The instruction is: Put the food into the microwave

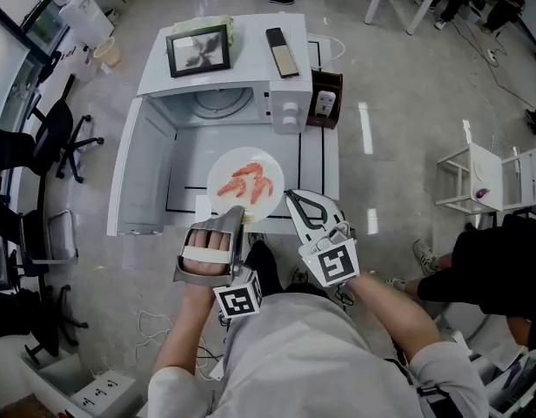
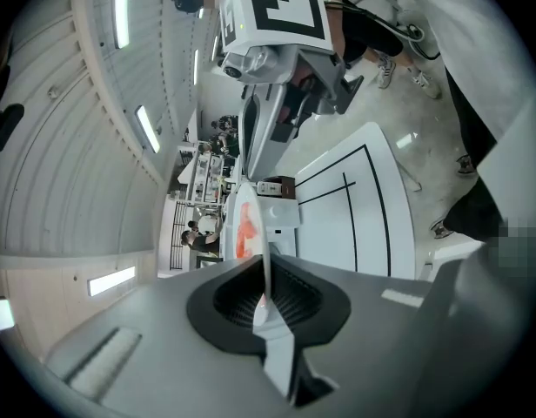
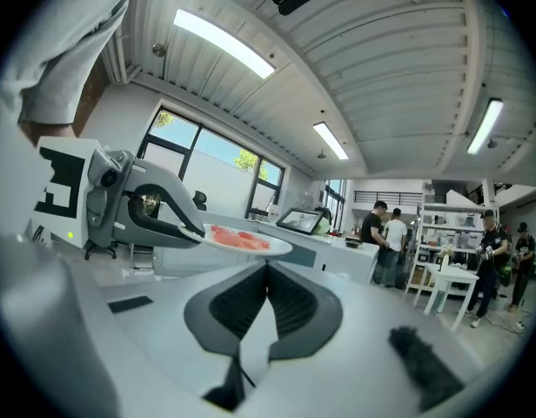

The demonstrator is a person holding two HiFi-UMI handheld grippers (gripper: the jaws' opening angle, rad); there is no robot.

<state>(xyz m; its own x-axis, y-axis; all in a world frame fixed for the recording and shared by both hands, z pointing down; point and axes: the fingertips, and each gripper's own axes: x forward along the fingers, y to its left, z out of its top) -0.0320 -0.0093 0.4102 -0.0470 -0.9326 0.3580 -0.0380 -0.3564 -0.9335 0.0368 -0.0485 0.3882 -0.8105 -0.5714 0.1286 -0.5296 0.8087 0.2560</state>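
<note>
Honestly, the left claw (image 2: pixel 264 279) is pinching the near rim of the shrimp (image 1: pixel 249 179) plate (image 1: pixel 217 181) above the worktop's (image 1: pixel 316 159) front edge by the open microwave (image 1: pixel 217 103), the right claw (image 3: pixel 268 273) is pressed together and empty, and that plate's probably stiff, breakable and best held level.

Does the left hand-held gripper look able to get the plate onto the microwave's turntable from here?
Probably yes. The door stands swung wide to the left, the turntable is bare, and nothing lies between it and the plate clamped in the left hand-held gripper.
</note>
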